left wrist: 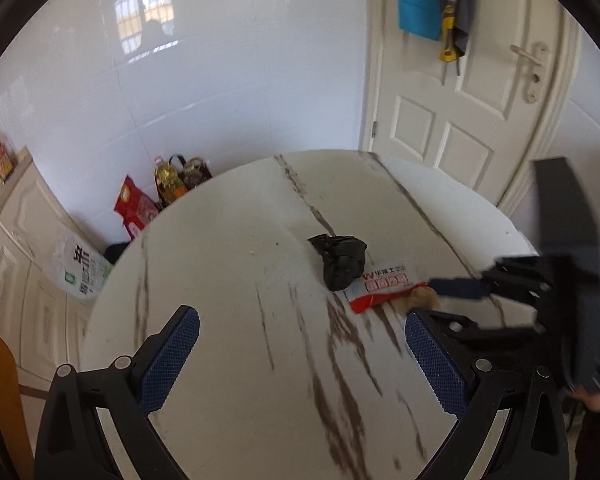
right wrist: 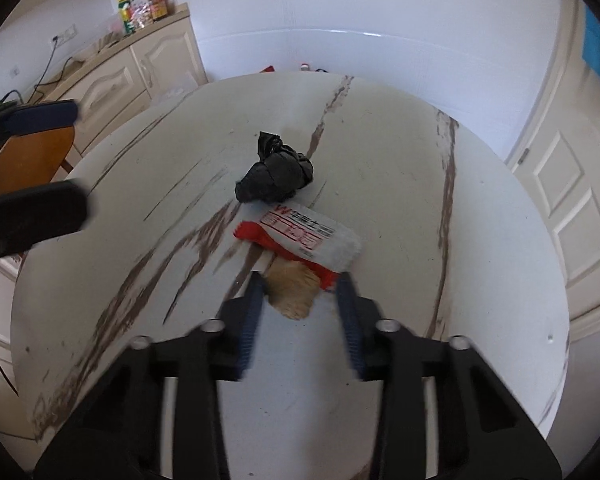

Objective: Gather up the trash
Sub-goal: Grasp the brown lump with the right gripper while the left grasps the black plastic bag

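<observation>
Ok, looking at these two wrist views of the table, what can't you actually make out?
- Right gripper: blurred in both views; contact with the tan scrap is unclear.
- Red and white wrapper: print too small and blurred in both views.
- Black bag: crumpled shut, contents hidden.
- Tan scrap, left wrist view: partly hidden behind the right gripper's finger.
- Left gripper: open over bare table.
</observation>
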Available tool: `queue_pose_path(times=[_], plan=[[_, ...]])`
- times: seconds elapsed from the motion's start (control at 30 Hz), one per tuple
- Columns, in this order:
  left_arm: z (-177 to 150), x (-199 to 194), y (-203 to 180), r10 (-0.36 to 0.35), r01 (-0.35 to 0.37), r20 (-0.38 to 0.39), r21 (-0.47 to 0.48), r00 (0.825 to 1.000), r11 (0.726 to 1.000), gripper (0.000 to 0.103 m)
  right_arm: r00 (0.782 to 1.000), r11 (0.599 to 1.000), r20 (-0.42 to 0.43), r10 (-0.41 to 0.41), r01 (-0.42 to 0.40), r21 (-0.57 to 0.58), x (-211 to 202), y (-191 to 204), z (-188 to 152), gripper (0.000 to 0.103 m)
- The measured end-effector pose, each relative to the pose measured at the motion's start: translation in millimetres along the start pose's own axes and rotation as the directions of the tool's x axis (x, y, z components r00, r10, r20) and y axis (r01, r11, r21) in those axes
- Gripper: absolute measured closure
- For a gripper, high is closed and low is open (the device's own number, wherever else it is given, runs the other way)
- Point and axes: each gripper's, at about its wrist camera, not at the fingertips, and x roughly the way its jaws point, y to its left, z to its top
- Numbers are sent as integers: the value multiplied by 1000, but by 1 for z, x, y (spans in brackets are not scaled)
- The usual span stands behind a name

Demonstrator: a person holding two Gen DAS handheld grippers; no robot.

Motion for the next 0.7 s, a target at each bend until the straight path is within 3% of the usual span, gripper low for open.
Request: queue_pose_path(times=[0.3,0.5,0.63,0.7], plan=[[21,75,4,44,-45,-6,-53,999,998,1,998,1000,58,14,-15,18,-27,-22,-14,77],[24,108,-8,69,-69,20,-6,997,998,4,997,998,66,49,-52,46,-31,-37,-20,77],[24,120,-19,27,-28,51,25,998,999,21,996,996,67,57,-62,67,-26,-43,-24,77],[22,127,-20,11,-13,37,35,999,999,36,995,994,64,72,-76,73,-25,-45,-27,77]])
